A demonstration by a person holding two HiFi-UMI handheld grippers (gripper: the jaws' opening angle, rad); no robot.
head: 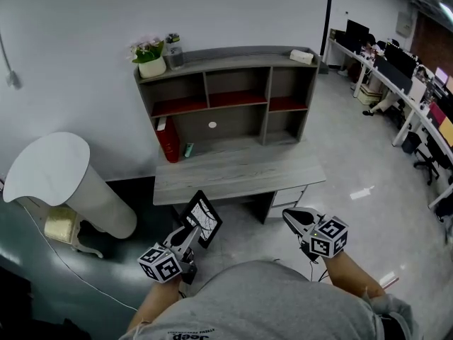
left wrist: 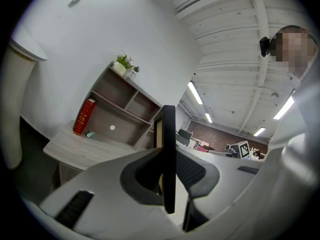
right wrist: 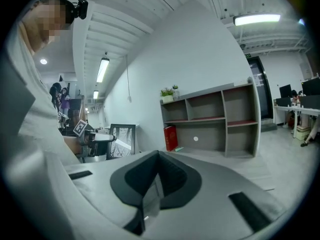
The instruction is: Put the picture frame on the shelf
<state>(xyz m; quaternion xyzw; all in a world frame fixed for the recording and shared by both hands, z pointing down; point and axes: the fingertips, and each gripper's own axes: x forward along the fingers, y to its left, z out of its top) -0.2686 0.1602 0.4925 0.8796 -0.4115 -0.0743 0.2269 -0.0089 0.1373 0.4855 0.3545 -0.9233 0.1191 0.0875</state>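
A black picture frame point(head: 203, 219) with a black-and-white print is held upright, with my left gripper point(head: 190, 234) shut on its lower edge. In the left gripper view the picture frame point(left wrist: 169, 149) stands edge-on between the pads. It is in front of and below the grey desk point(head: 241, 172). The grey shelf unit point(head: 226, 94) with open compartments stands on that desk against the wall. My right gripper point(head: 291, 217) hangs to the right of the frame, jaws together and holding nothing. The right gripper view shows the picture frame point(right wrist: 122, 140) at left and the shelf unit point(right wrist: 215, 119) ahead.
A red book point(head: 168, 139) leans in the shelf's lower left bay. On its top stand a potted plant point(head: 150, 57) and a small white box point(head: 302, 56). A white pedestal point(head: 78, 183) stands at left. Office desks with monitors point(head: 396, 62) line the right.
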